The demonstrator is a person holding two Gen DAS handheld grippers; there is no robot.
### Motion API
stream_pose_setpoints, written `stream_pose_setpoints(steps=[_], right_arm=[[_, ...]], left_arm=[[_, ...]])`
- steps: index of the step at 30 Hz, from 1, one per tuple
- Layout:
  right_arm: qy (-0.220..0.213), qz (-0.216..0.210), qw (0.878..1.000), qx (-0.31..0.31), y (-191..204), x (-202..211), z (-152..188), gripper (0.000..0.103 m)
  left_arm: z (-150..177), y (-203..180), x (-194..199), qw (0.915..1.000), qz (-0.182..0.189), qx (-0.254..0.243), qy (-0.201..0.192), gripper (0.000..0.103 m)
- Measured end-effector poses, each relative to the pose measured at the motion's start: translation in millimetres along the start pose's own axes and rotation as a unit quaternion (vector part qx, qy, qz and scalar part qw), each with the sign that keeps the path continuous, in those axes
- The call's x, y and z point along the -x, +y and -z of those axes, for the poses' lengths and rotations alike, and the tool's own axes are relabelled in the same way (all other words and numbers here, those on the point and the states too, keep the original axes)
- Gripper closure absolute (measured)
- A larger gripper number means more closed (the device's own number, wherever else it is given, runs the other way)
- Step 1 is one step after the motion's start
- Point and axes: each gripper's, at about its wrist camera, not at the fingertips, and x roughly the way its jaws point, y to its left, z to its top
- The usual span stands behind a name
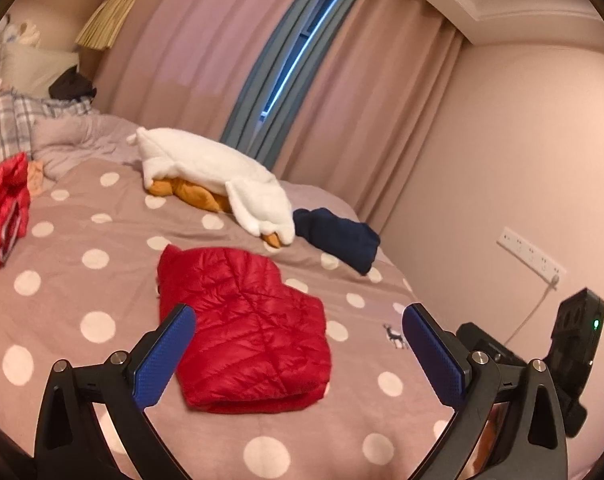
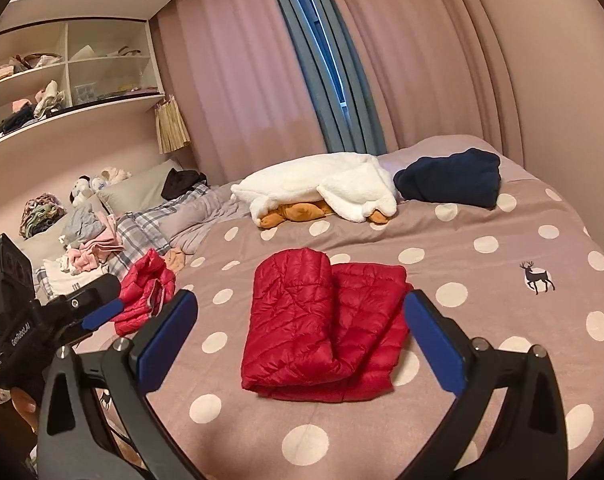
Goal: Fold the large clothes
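Observation:
A red quilted down jacket (image 1: 246,328) (image 2: 322,328) lies folded into a thick bundle on the polka-dot bedspread (image 1: 82,280) (image 2: 482,280). My left gripper (image 1: 298,328) hovers above its near side, open, blue pads wide apart and empty. My right gripper (image 2: 302,320) hangs over the same bundle, also open with nothing between its pads. Neither gripper touches the jacket. In the right wrist view the left gripper's body (image 2: 34,320) shows at the left edge; in the left wrist view the right gripper's body (image 1: 570,344) shows at the right.
A second red jacket (image 1: 2,216) (image 2: 146,292) lies folded at the left of the bed. A white plush blanket (image 1: 218,176) (image 2: 322,188) over an orange toy and a navy garment (image 1: 338,236) (image 2: 450,178) lie farther back. Pillows and clothes pile (image 2: 86,240) at the headboard; wall right.

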Motion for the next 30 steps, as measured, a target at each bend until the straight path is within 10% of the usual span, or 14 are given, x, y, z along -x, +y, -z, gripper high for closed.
stream_pose_setpoints(steps=[30], right_arm=[[0.006, 0.014, 1.000, 0.021, 9.7, 13.5, 4.5, 0.000]], left_arm=[[-2.5, 1.5, 33.2, 0.9936, -0.097, -0.005, -0.059, 0.001]])
